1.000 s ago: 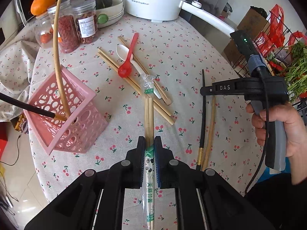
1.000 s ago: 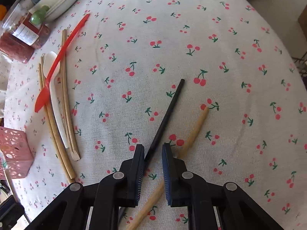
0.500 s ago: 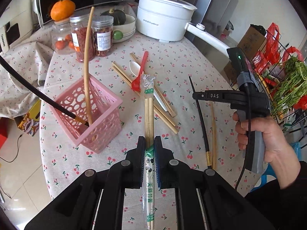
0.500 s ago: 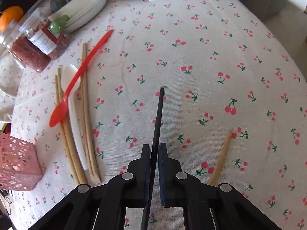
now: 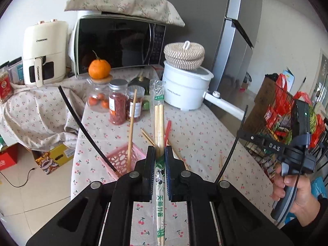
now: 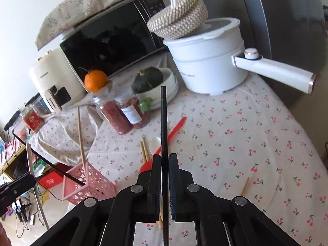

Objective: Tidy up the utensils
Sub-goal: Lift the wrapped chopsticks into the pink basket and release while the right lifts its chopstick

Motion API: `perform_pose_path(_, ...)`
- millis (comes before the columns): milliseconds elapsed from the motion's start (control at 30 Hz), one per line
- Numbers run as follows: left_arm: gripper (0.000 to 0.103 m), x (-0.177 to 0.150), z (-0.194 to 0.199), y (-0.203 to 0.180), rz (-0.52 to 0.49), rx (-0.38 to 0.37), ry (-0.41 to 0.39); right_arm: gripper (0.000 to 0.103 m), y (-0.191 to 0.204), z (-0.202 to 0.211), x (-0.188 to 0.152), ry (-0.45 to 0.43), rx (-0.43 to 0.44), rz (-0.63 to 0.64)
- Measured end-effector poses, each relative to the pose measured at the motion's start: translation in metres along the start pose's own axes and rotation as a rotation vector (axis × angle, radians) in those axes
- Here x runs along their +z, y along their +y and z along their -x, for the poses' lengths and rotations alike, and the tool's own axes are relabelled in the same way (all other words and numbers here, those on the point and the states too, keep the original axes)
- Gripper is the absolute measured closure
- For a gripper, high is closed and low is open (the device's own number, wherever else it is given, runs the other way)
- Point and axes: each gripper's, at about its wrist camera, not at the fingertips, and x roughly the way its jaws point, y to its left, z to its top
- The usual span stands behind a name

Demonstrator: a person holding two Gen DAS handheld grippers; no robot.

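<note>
The pink perforated basket (image 5: 123, 162) stands on the cherry-print tablecloth (image 5: 205, 135), near the table's left edge. It is a light plastic holder that would probably tip if a long stick levers on its rim. One black chopstick (image 5: 86, 131) and one bamboo chopstick (image 5: 131, 127) already lean in it.

The left gripper (image 5: 159, 160) is clenched on a wrapped pair of bamboo chopsticks (image 5: 158, 119), held above the table and pointing away toward the jars. The pair is light and stiff, but the clear film sleeve looks slick and loose at the top, so the hold sits best where it is, low on the printed part with wood behind the film.

The right gripper (image 6: 164, 168) grasps a single black chopstick (image 6: 163, 123), lifted clear of the cloth. It is thin, smooth and rigid, so it could pivot between the pads; a grip nearer the middle would swing less than one at the end.

A red spoon (image 6: 174, 133), a white spoon (image 6: 155, 143) and loose bamboo chopsticks (image 6: 144, 149) lie on the cloth beyond the basket, with one more bamboo stick (image 6: 244, 186) to the right. All are light; the spoons' thin handles are the natural place to pinch.

Readable writing: "DAS" on the right gripper's body in the left wrist view, green Chinese characters on the chopstick wrapper, and a brand on the white air fryer (image 5: 44, 51) too small to read surely.
</note>
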Motion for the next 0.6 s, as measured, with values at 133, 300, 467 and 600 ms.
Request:
perform_pose_path(133,0.094,0.008,0.011,0.008,0.008,0.048,-0.119,0.098,0.011,0.012,0.0,-0.063,0.031,0.027)
perform_pose_path(300,0.094,0.015,0.01,0.017,0.015,0.102,-0.245,0.098,0.025,0.019,0.007,-0.101,0.054,0.061)
perform_pose_path(467,0.094,0.021,-0.005,0.023,0.026,0.159,-0.323,0.098,0.038,0.018,0.012,-0.082,0.076,0.082)
perform_pose_path(600,0.094,0.026,-0.017,0.022,0.0,0.2,-0.371,0.098,0.046,0.019,0.013,-0.079,0.096,0.095)
